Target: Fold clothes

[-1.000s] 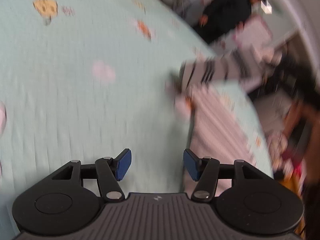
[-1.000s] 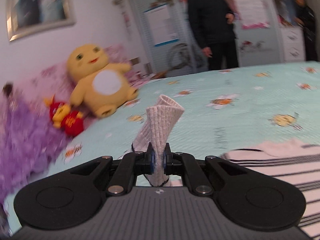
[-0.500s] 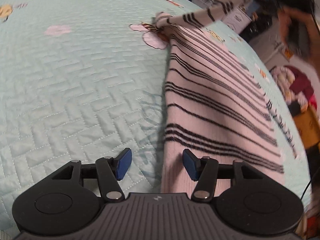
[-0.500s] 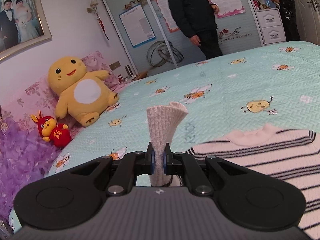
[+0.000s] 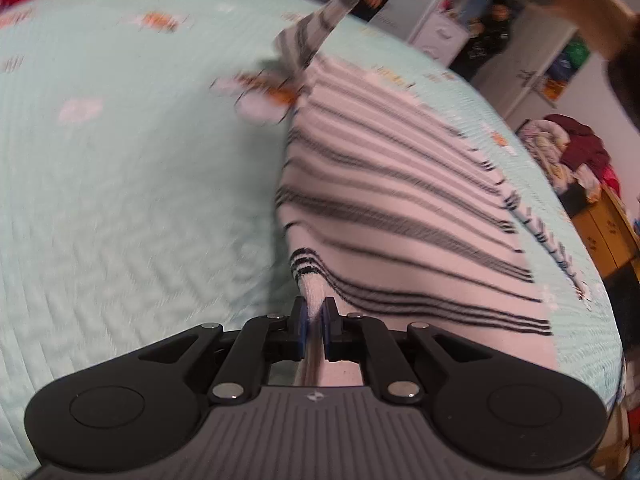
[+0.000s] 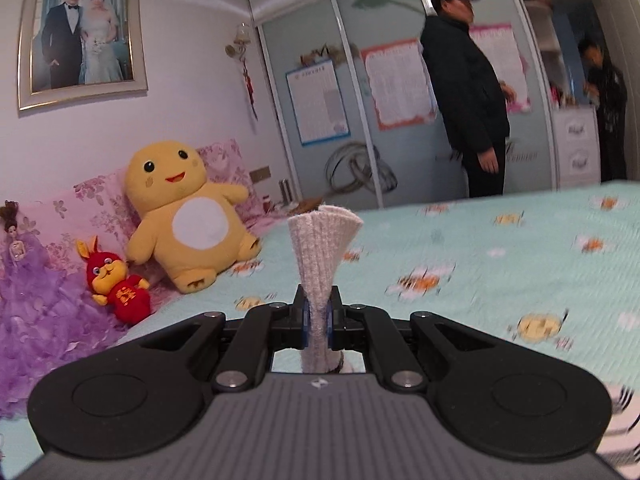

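One striped sweater (image 5: 400, 200), white with thin black bands, lies spread on the bed (image 5: 120, 200), whose mint quilt is printed with bees. Two grippers work it. The left gripper (image 5: 314, 316) has its fingers clamped on the near lower corner of the sweater, a small peak of cloth pinched between the blue pads; the jaws have just been closing, for half a second ago they stood wide apart with the hem lying between them untouched. The right gripper (image 6: 318, 312) has its fingers shut tight on a ribbed cuff (image 6: 322, 248), which fans out upright above them. In the left wrist view one sleeve (image 5: 332, 16) stretches up off the bed toward the far edge; earlier it lay lower, close to the quilt. At the head of the bed sit two plush toys, one big yellow toy (image 6: 188, 216) and one small red toy (image 6: 116, 284), beside one doll in a purple dress (image 6: 24, 280). One framed photograph (image 6: 82, 32) hangs on the wall. Two people (image 6: 468, 92) stand by the wardrobe
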### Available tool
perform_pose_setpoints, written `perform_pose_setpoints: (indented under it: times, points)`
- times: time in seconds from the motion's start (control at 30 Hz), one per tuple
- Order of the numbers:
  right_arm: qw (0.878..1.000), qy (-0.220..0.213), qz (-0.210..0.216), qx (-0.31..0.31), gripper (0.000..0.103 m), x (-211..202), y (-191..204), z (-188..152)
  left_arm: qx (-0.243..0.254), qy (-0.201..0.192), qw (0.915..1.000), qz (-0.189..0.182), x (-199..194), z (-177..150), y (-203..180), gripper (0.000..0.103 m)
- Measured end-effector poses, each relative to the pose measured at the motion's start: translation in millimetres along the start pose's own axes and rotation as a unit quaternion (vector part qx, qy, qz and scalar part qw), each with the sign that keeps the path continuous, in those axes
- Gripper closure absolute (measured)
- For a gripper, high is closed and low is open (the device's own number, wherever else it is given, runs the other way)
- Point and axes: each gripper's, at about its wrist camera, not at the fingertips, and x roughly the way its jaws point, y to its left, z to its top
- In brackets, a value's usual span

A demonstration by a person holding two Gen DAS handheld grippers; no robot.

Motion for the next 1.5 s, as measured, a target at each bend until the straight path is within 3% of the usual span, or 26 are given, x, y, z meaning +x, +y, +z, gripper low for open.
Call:
perform_pose_setpoints:
  times: [0.2,0.43,0.7,0.87,1.03,1.27,1.4,1.5]
  points:
    - [0.999,-0.032,-0.038,0.002,0.096,-21,-38,18,0.075,-0.009,0.9965,-0.036,-5,13,-43,0.097]
    - [0.991,-0.071,-0.105,0.047,0.096,-60,-121,18,0.166,0.035,0.9827,-0.075,26,9,-100,0.097]
    - [0.973,-0.09,-0.205,0.059,0.096,-98,-211,-29,0.192,0.101,0.9718,-0.092,80,-4,-132,0.097]
    - [0.967,-0.053,-0.238,0.078,0.096,-100,-252,-67,0.175,0.126,0.9724,-0.091,90,-6,-128,0.097]
    - [0.966,-0.042,-0.242,0.086,0.096,-100,-265,-88,0.171,0.129,0.9723,-0.093,86,-3,-127,0.097]
    - [0.967,-0.077,-0.229,0.086,0.096,-142,-265,-102,0.17,0.142,0.9717,-0.083,89,-8,-121,0.097]
    - [0.966,-0.075,-0.237,0.072,0.096,-154,-265,-110,0.182,0.149,0.9685,-0.081,88,-13,-121,0.097]
    - [0.959,-0.063,-0.265,0.083,0.096,-156,-273,-124,0.186,0.149,0.9681,-0.077,88,-15,-121,0.097]
